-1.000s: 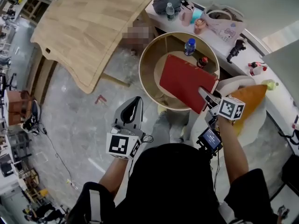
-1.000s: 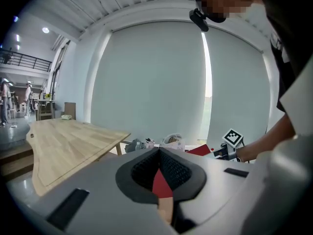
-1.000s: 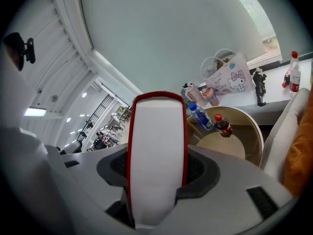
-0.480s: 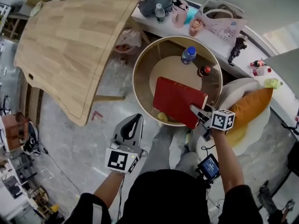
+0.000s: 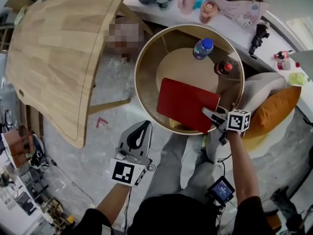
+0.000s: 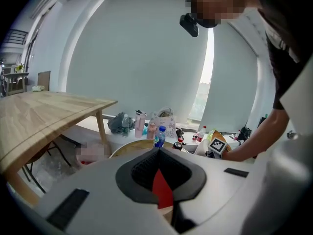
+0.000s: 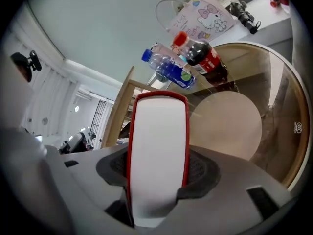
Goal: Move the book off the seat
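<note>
Head view: shows red book over the near side of round table, its near right corner clamped in right gripper; left gripper nearer and left, well apart. Left gripper view: shows jaws together, nothing held. Right gripper view: shows jaws pressed on the book's covers, blue-capped bottle beyond.

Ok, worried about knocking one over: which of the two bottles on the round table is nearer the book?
The dark red-capped bottle; the clear blue-capped bottle stands farther from the book.

Light: bright, even daylight, strongest from window strip
Edges: fisheye bending, dark corners
Focus: book soft near lens
</note>
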A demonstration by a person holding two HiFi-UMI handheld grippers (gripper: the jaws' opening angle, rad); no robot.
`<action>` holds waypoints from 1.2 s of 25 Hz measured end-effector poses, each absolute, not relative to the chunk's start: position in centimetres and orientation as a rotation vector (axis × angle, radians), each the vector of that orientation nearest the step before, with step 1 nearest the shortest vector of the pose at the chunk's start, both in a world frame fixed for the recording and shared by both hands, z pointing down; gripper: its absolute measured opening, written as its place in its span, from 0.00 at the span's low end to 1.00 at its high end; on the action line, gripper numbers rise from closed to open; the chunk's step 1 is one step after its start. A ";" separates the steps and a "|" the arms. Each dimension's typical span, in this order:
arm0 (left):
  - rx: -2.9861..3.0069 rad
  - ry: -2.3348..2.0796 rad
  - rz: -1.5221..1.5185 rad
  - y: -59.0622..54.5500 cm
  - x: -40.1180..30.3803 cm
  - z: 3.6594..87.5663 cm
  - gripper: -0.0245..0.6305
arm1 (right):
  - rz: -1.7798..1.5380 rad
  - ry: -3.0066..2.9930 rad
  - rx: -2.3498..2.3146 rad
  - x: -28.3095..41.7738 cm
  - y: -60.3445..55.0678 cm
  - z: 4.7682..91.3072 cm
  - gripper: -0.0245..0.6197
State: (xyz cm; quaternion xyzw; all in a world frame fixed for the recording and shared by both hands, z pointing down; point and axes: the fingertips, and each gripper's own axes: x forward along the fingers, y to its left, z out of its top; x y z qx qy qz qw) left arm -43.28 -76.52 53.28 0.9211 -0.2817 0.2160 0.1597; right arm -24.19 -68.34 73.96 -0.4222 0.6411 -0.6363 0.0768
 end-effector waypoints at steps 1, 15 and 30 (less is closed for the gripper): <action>2.631 -0.794 0.622 -76.5 -43.2 53.7 0.05 | -1.915 1.893 -1.280 -23.8 -68.2 74.5 0.42; 2.644 -0.727 0.645 -76.5 -43.1 54.5 0.05 | -1.910 1.745 -1.718 -20.6 -67.1 79.5 0.58; 2.702 -0.671 0.648 -76.2 -41.4 53.1 0.05 | -1.896 2.010 -2.165 -18.6 -65.7 79.7 0.44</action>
